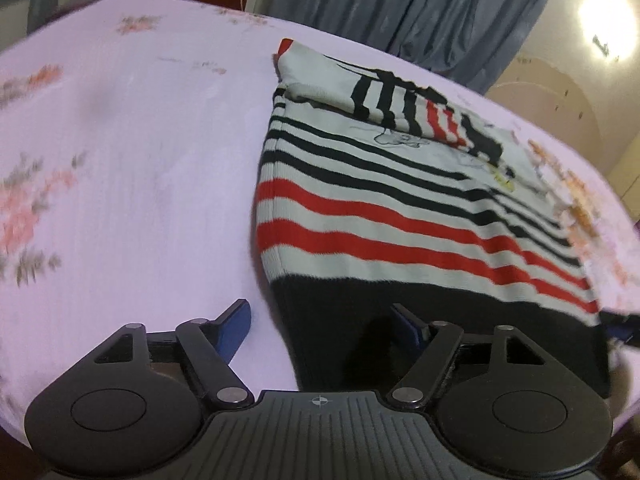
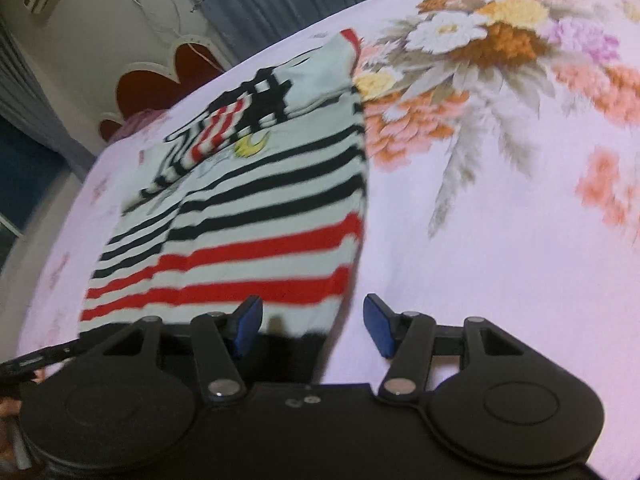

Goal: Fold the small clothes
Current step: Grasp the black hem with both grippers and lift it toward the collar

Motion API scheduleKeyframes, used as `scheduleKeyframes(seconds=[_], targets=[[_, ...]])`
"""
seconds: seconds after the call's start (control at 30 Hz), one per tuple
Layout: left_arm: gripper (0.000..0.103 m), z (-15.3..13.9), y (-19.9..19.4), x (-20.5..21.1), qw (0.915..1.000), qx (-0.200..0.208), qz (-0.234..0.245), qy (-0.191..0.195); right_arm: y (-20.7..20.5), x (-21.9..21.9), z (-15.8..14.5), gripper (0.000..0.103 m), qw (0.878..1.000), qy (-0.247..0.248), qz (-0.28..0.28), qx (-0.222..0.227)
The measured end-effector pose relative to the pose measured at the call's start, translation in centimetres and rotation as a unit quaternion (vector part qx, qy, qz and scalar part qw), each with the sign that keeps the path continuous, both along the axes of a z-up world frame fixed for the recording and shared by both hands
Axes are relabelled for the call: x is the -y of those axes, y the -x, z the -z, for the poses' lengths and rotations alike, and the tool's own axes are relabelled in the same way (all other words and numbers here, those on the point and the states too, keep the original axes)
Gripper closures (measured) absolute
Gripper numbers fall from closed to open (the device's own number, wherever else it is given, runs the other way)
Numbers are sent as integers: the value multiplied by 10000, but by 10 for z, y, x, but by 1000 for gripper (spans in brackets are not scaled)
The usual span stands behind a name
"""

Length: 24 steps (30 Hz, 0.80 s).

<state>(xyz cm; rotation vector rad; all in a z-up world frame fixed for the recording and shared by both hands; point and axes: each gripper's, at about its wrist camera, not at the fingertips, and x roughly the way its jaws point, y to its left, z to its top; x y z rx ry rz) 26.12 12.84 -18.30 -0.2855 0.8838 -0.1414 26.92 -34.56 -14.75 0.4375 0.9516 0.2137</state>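
Note:
A small striped sweater (image 1: pixel 384 208) in white, black and red, with a black hem band, lies flat on the bed with its sleeves folded in over the chest. My left gripper (image 1: pixel 320 328) is open at the sweater's near left corner, its right finger over the black hem and its left finger over bare sheet. The sweater also shows in the right wrist view (image 2: pixel 256 224). My right gripper (image 2: pixel 312 324) is open at the near right corner, its left finger over the hem and its right finger over the sheet. Both are empty.
The bed is covered by a pale pink floral sheet (image 1: pixel 120 160) with a large flower print (image 2: pixel 480 48) to the sweater's right. Grey curtains (image 1: pixel 420 4) and a red scalloped headboard (image 2: pixel 160 80) stand beyond the bed.

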Motion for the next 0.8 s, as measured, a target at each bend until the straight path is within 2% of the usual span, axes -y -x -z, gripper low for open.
scheduleKeyframes(seconds=[0.07, 0.17, 0.27, 0.33, 0.4, 0.47, 0.5, 0.53, 0.57, 0.63, 0.7, 0.73, 0.8], targets=[[32, 2, 6, -6, 9993, -31, -69, 361, 8, -2, 2, 51, 9998, -194, -30, -24], [40, 7, 12, -13, 9954, -104, -173, 936, 19, -5, 6, 55, 9988, -488, -35, -72], [44, 19, 17, -19, 9844, -243, -294, 1719, 23, -6, 11, 58, 9966, -817, -6, -124], [44, 24, 17, -18, 9794, -273, -335, 1972, 21, -6, 14, 61, 9948, -1004, -2, -169], [44, 27, 13, -16, 9766, -305, -309, 2107, 17, -7, 17, 70, 9930, -1148, -100, -251], [45, 29, 11, -14, 9757, -284, -321, 2150, 16, -9, 19, 71, 9921, -1199, -244, -268], [57, 29, 11, -13, 9770, -258, -317, 2091, 16, -10, 19, 80, 9922, -1182, -290, -268], [95, 29, 10, -10, 9809, -267, -356, 1892, 15, -11, 20, 86, 9924, -1156, -326, -284], [97, 30, 8, -9, 9829, -316, -408, 1770, 15, -11, 20, 95, 9926, -1129, -357, -277], [97, 24, 15, -11, 9789, -25, -619, 1946, 19, -10, 14, 97, 9942, -1036, -275, -86], [97, 15, 24, -12, 9759, 303, -759, 2023, 23, -5, 2, 97, 9929, -1162, -180, 186], [97, 16, 26, -10, 9776, 302, -817, 1913, 25, -2, -2, 97, 9920, -1218, -145, 303], [97, 26, 19, -5, 9848, -64, -847, 1513, 21, -2, 1, 97, 9933, -1107, -160, 284]])
